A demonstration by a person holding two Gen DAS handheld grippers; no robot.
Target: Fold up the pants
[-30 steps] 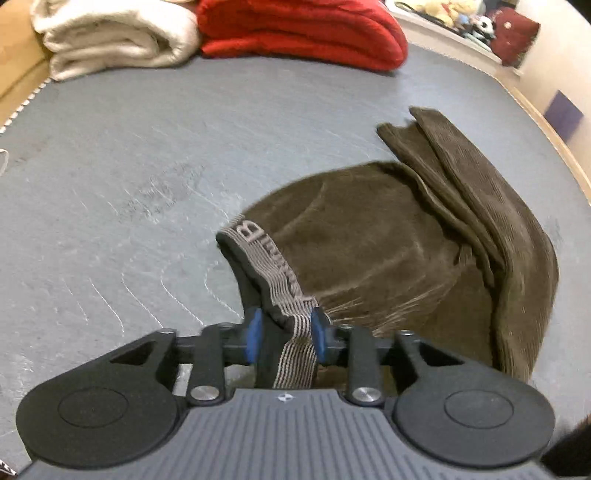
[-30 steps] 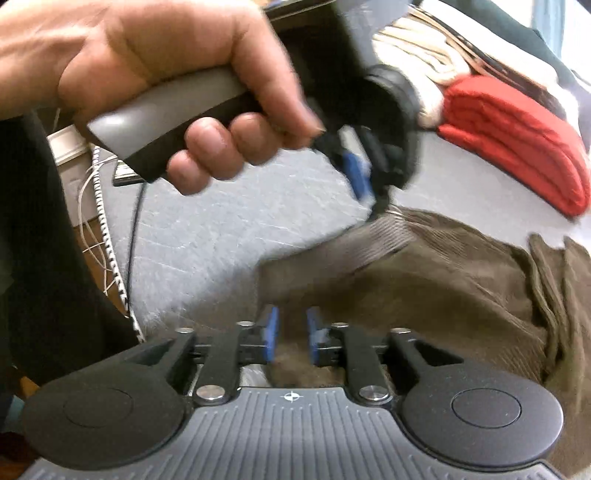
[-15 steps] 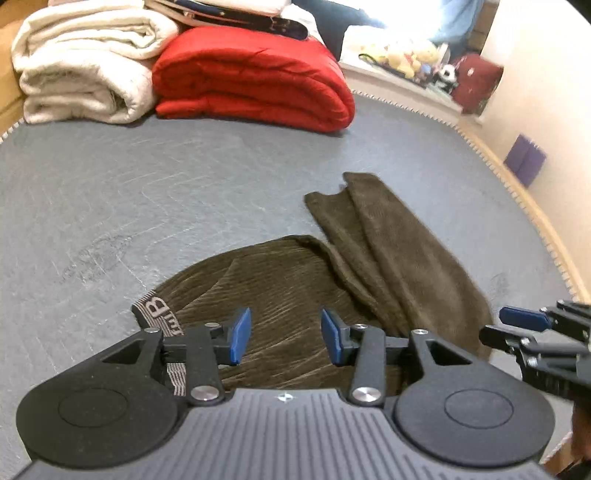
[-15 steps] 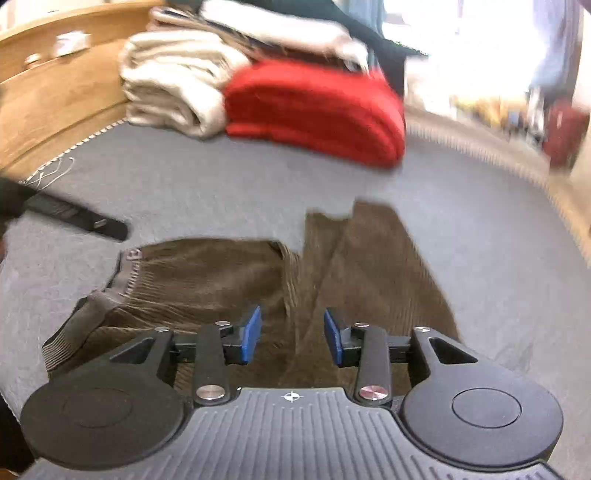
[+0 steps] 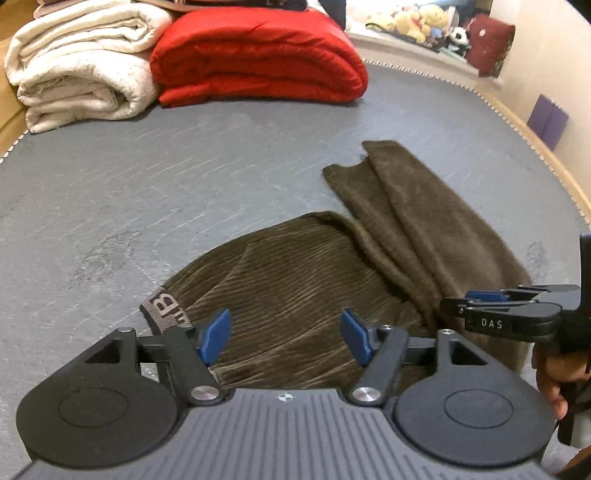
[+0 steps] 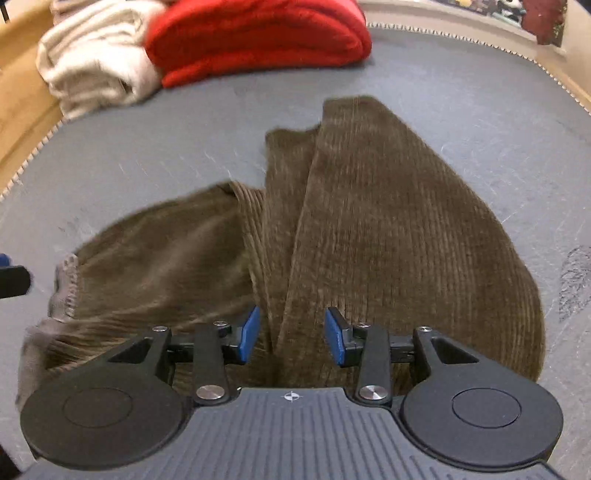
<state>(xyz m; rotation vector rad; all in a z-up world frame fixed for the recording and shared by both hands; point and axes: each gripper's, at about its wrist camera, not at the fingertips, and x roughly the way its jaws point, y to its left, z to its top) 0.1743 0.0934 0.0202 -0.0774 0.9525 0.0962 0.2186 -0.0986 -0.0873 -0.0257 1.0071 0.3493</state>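
Brown corduroy pants [image 5: 295, 280] lie partly folded on the grey bed [image 5: 147, 192]. Left hand-held gripper [image 5: 288, 336] hovers above them, jaws opening, nothing between. Right hand-held gripper [image 6: 291, 334] stands parted above the legs, gripping nothing.

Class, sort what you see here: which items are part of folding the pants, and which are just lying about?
Part of the job:
brown corduroy pants
left gripper, jaws opening
right gripper

Lying about:
red blanket
cream blanket
stuffed toys
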